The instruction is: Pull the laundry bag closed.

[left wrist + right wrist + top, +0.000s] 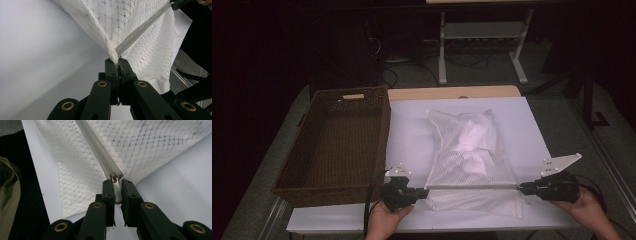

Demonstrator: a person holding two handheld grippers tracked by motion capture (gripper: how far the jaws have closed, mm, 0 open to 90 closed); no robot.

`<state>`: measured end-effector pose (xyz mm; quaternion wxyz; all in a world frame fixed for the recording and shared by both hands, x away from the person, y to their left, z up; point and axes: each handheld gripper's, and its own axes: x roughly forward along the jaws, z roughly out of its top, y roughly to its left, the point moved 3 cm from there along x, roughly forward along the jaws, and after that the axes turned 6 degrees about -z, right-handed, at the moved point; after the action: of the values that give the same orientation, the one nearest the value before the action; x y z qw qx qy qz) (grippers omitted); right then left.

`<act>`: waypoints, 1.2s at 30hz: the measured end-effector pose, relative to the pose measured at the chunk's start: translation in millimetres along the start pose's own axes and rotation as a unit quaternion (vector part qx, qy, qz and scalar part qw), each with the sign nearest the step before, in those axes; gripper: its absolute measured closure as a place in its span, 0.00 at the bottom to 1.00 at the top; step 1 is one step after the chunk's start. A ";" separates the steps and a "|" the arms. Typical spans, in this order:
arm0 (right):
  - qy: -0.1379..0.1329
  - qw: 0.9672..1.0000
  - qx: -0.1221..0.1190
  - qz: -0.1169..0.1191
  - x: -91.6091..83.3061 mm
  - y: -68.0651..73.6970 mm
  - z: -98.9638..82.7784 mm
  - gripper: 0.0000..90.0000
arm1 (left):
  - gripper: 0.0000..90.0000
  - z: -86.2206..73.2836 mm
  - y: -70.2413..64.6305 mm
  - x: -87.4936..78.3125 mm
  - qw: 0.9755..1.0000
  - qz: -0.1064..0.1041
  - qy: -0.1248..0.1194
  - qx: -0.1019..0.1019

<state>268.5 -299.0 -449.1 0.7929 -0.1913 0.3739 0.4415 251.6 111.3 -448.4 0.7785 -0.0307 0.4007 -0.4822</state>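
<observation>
Basket [334, 145] stands at the left of the worktop [412, 135], just beside our mesh bag [472, 155], which lies in the middle on the white sheet. Our left gripper [424, 192] has its fingers [111, 68] clamped on the bag's near left corner. The zip [472, 186] runs taut across to our right gripper [521, 187], whose fingers [109, 188] pinch the zip's pull end.
</observation>
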 end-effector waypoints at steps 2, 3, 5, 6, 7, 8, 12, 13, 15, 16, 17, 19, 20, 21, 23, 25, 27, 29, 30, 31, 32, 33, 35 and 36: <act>-0.003 1.000 0.004 0.003 0.3 -1.2 -2.2 0.91 | 0.98 0.1 -0.9 0.2 1.000 0.011 -0.002 0.007; -0.002 1.000 0.005 0.001 0.5 -1.1 -2.9 0.91 | 0.98 0.1 -0.7 -0.1 1.000 0.011 -0.002 0.008; -0.004 1.000 0.006 0.003 0.0 -1.3 -4.1 0.91 | 0.98 -0.6 -0.3 -0.3 1.000 0.008 -0.004 0.005; -0.004 1.000 0.005 0.002 0.0 -1.5 -4.7 0.91 | 0.98 -1.1 -0.2 -0.5 1.000 0.008 -0.003 0.005; -0.004 1.000 0.009 0.004 -0.3 -1.3 -5.3 0.91 | 0.98 -1.6 -0.1 -0.3 1.000 0.008 -0.004 0.004; -0.005 1.000 0.008 0.004 0.0 -1.4 -6.0 0.91 | 0.98 -2.0 -0.1 0.0 1.000 0.008 -0.005 0.004; -0.010 1.000 0.013 0.006 1.9 -1.0 -9.0 0.91 | 0.98 -4.4 0.2 0.3 1.000 0.007 -0.009 0.001; -0.013 1.000 0.014 0.007 2.4 -0.8 -9.8 0.91 | 0.98 -5.1 -0.2 0.4 1.000 0.008 -0.008 0.004; -0.016 1.000 0.016 0.004 2.8 -0.3 -10.8 0.90 | 0.98 -5.8 -2.2 0.9 1.000 0.013 -0.008 0.011; -0.018 1.000 0.016 0.001 2.7 0.1 -11.2 0.90 | 0.98 -5.8 -2.5 0.9 1.000 0.013 -0.009 0.013; -0.019 1.000 0.017 0.000 2.5 0.3 -11.2 0.90 | 0.98 -5.4 -3.0 0.5 1.000 0.015 -0.012 0.013; -0.017 1.000 0.015 -0.002 2.1 2.3 -10.5 0.90 | 0.97 -4.7 -3.4 0.0 1.000 0.015 -0.015 0.015; -0.016 1.000 0.014 -0.003 2.0 3.4 -10.1 0.89 | 0.97 -4.4 -3.7 -0.4 1.000 0.016 -0.015 0.018; -0.016 1.000 0.012 -0.007 1.7 4.4 -9.5 0.89 | 0.96 -4.2 -4.3 -0.5 1.000 0.016 -0.017 0.019; -0.023 1.000 0.015 -0.004 0.5 6.1 -8.4 0.80 | 0.94 -4.9 -6.2 -0.5 0.999 0.024 -0.019 0.031; -0.027 0.999 0.018 -0.003 -0.6 7.4 -7.7 0.75 | 0.91 -6.1 -7.5 -0.6 0.999 0.029 -0.022 0.038; -0.032 0.999 0.021 -0.002 -1.2 8.3 -7.5 0.71 | 0.86 -6.9 -7.4 -0.9 0.998 0.032 -0.026 0.040; -0.037 0.999 0.028 -0.004 -1.4 8.1 -7.6 0.64 | 0.82 -7.6 -7.4 -1.0 0.998 0.037 -0.029 0.043; -0.041 0.999 0.033 -0.004 -1.3 7.6 -7.4 0.62 | 0.78 -8.0 -7.2 -1.0 0.998 0.039 -0.030 0.044; -0.042 0.998 0.037 -0.002 -0.9 7.1 -7.2 0.60 | 0.76 -8.5 -7.1 -1.3 0.998 0.040 -0.030 0.047; -0.042 0.998 0.041 -0.002 -0.7 6.9 -6.8 0.57 | 0.74 -9.2 -7.4 -1.3 0.997 0.043 -0.032 0.050; -0.043 0.998 0.044 -0.001 -0.5 6.4 -6.2 0.54 | 0.71 -10.0 -7.3 -1.6 0.997 0.047 -0.032 0.055; -0.050 0.997 0.053 0.008 -0.1 5.5 -4.1 0.48 | 0.64 -11.1 -6.7 -2.6 0.996 0.049 -0.038 0.056; -0.052 0.997 0.058 0.011 0.0 5.1 -2.9 0.45 | 0.61 -11.4 -6.0 -3.1 0.996 0.051 -0.042 0.056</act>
<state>263.0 -298.1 -450.9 0.8162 -0.1174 0.3589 0.4374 239.2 114.4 -451.7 0.8187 0.0133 0.3408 -0.4621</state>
